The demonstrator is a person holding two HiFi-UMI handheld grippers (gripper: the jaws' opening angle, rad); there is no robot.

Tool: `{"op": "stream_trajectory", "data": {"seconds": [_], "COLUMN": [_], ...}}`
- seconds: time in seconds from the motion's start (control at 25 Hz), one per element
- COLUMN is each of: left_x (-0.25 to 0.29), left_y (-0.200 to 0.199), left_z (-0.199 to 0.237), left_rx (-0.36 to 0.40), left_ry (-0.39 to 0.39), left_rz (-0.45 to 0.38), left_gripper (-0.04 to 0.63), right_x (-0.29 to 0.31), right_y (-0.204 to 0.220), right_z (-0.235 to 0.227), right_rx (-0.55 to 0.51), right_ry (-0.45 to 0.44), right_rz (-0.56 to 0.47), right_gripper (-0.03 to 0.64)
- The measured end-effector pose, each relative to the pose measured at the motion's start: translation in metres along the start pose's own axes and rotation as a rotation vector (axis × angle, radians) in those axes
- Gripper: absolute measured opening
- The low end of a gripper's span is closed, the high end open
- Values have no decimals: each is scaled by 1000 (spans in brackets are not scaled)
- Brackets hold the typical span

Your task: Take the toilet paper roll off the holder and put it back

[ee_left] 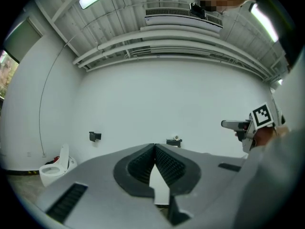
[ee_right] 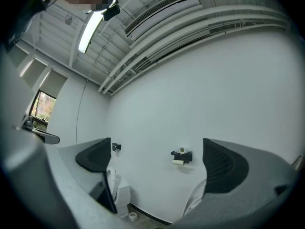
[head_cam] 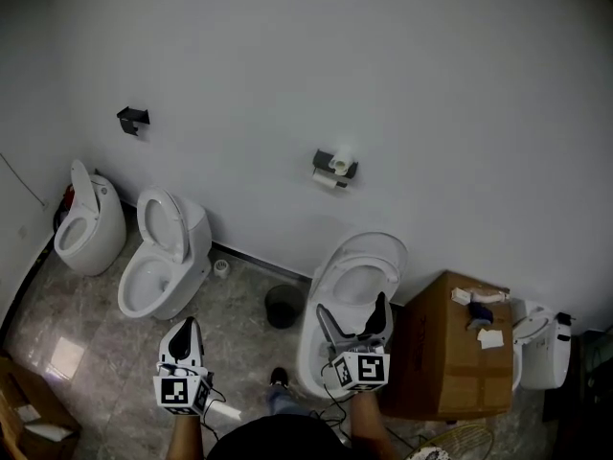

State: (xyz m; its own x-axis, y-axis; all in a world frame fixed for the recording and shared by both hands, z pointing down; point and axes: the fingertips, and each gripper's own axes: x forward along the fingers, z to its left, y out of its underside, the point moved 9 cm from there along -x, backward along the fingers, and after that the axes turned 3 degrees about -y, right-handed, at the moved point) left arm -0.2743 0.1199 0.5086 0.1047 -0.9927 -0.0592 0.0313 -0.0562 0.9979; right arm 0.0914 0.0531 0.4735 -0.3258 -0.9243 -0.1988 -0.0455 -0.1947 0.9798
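A black holder [head_cam: 335,165] is fixed to the white wall, with a white toilet paper roll [head_cam: 326,177] hung under it and a second small roll [head_cam: 340,164] standing on top. The right gripper view shows the same holder [ee_right: 183,155] with its roll [ee_right: 178,161], far ahead between the jaws. My right gripper [head_cam: 351,318] is open and empty, held over the nearest toilet. My left gripper [head_cam: 184,338] is shut with nothing in it, low at the left. The left gripper view shows the holder [ee_left: 173,141] small, just above the closed jaws.
Three white toilets stand along the wall: one far left [head_cam: 88,220], one beside it [head_cam: 165,254], one under my right gripper [head_cam: 352,286]. A second black holder [head_cam: 132,118] is empty. A cardboard box [head_cam: 455,343] and a black bin [head_cam: 283,306] stand nearby.
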Motion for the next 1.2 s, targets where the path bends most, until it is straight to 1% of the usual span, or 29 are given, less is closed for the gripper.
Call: {"op": "stream_trajectory", "data": {"seconds": [0.08, 0.2, 0.32, 0.56, 0.88, 1.2], "left_x": [23, 56, 86, 143, 208, 256], "left_y": [-5, 2, 1, 0, 0, 2], "left_z": [-3, -1, -5, -19, -41, -55], "left_rx": [-10, 7, 8, 20, 26, 19], "left_ry": [-2, -22, -26, -13, 25, 89], "left_rz": [15, -11, -9, -2, 8, 13], "left_gripper": [3, 3, 3, 3, 3, 3], "right_x": [21, 51, 77, 119, 151, 160], "right_y": [4, 10, 15, 21, 36, 42], "right_z": [-12, -29, -46, -77, -116, -139], "right_rx": [1, 13, 18, 29, 42, 40], "right_ry": [-2, -3, -4, -2, 31, 86], "right_rz": [9, 12, 15, 11, 25, 40], "right_gripper": [580, 580, 580, 580, 580, 580]}}
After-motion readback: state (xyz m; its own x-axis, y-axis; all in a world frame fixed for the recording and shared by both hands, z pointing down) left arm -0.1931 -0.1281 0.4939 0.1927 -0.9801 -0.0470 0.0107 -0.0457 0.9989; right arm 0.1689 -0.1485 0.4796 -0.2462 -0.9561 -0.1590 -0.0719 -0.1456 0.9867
